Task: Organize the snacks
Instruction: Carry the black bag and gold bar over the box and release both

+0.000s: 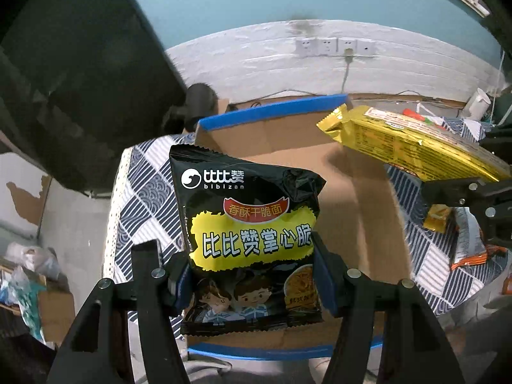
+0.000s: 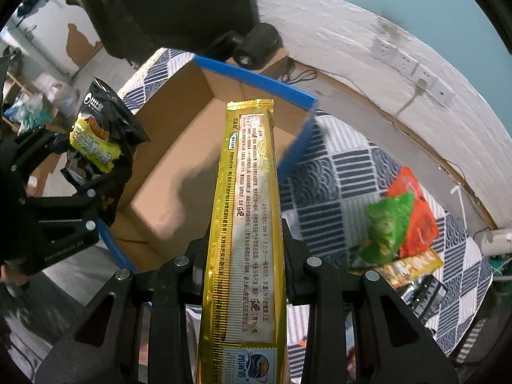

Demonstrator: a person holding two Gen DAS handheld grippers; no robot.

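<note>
Nearest, the left gripper (image 1: 252, 275) clamps a black crinkled noodle-snack packet (image 1: 249, 236); the right gripper (image 2: 244, 256) is closed narrowly on a long gold foil packet (image 2: 246, 211). Both hang over an open, blue-edged cardboard box (image 1: 352, 224). Far right, loose green and orange snack bags (image 2: 403, 224) lie on the patterned cloth (image 2: 336, 172).

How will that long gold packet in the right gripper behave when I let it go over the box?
The gold packet juts straight out past the right gripper without sagging, so it is probably fairly stiff. Its foil looks glossy, so it may slide on the bare floor of the cardboard box. Flat-sided, it should not roll, and probably lands flat.
</note>
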